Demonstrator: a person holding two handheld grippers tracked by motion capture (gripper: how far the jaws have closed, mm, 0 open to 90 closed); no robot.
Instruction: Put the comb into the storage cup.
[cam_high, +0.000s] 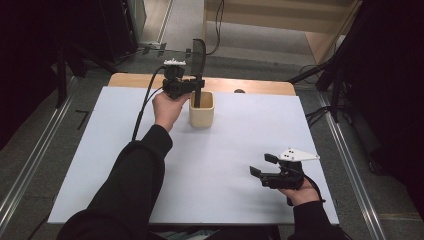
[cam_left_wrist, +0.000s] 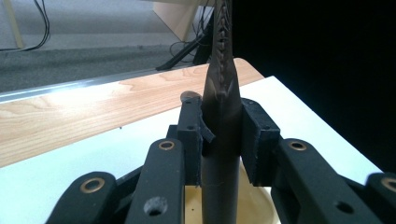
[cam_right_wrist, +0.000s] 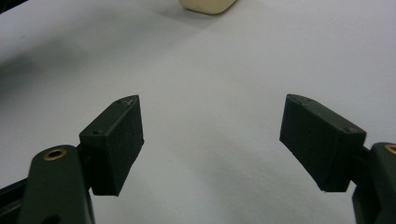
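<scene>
Near the upper middle of the high view, a dark spatula (cam_high: 199, 65) is pinched at its handle by the left gripper (cam_high: 196, 85), standing upright in a cream cup (cam_high: 201, 113) on the white table (cam_high: 225, 145). In the left gripper view, the handle (cam_left_wrist: 220, 154) is seen to be smooth and round, the blade (cam_left_wrist: 222, 42) slotted and thin. It is judged light, stiff and somewhat slippery, best held low on the handle. At the lower right, the right gripper (cam_high: 264, 165) is spread wide and empty.
</scene>
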